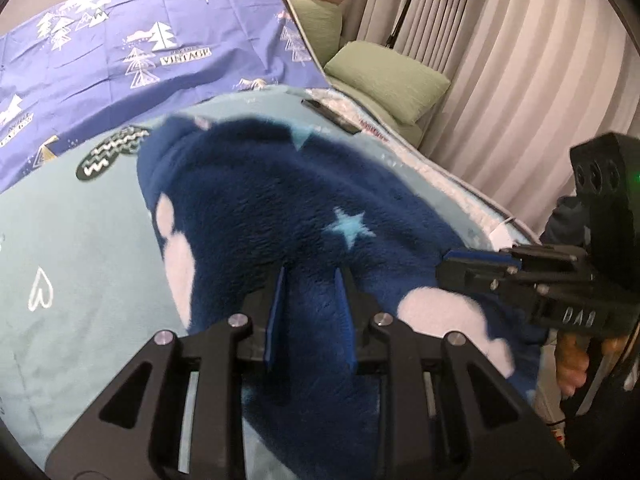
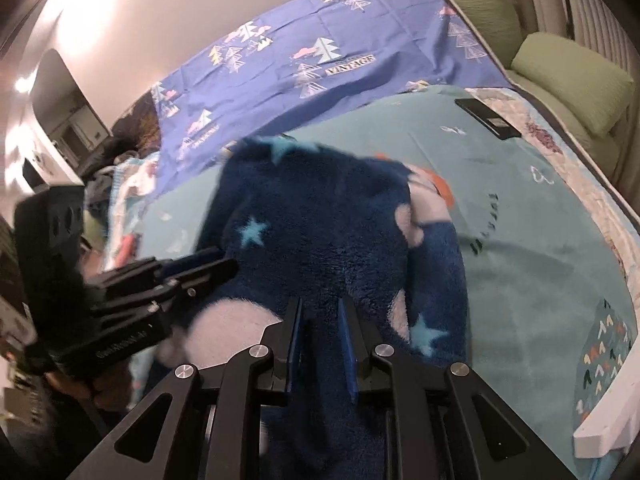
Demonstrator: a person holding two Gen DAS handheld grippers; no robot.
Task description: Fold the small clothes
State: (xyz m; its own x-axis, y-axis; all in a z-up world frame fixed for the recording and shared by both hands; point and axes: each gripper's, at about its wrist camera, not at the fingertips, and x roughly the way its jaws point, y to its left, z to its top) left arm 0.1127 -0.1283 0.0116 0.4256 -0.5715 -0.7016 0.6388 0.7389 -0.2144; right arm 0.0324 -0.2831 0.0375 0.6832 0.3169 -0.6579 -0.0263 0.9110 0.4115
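A dark blue fleece garment (image 1: 280,208) with pale stars and white clouds lies bunched on the light blue blanket (image 1: 80,248). My left gripper (image 1: 311,280) is shut on a fold of its near edge. My right gripper (image 2: 320,308) is shut on another fold of the same garment (image 2: 320,216). Each gripper shows in the other's view, the right one at the garment's right side (image 1: 472,268) and the left one at its left side (image 2: 200,268). The garment's underside is hidden.
A purple sheet (image 1: 120,48) with white tree prints covers the far part of the bed. A black flat device (image 2: 486,118) lies on the blanket at the far right. Green cushions (image 1: 384,76) and curtains (image 1: 520,80) stand beyond the bed's right edge.
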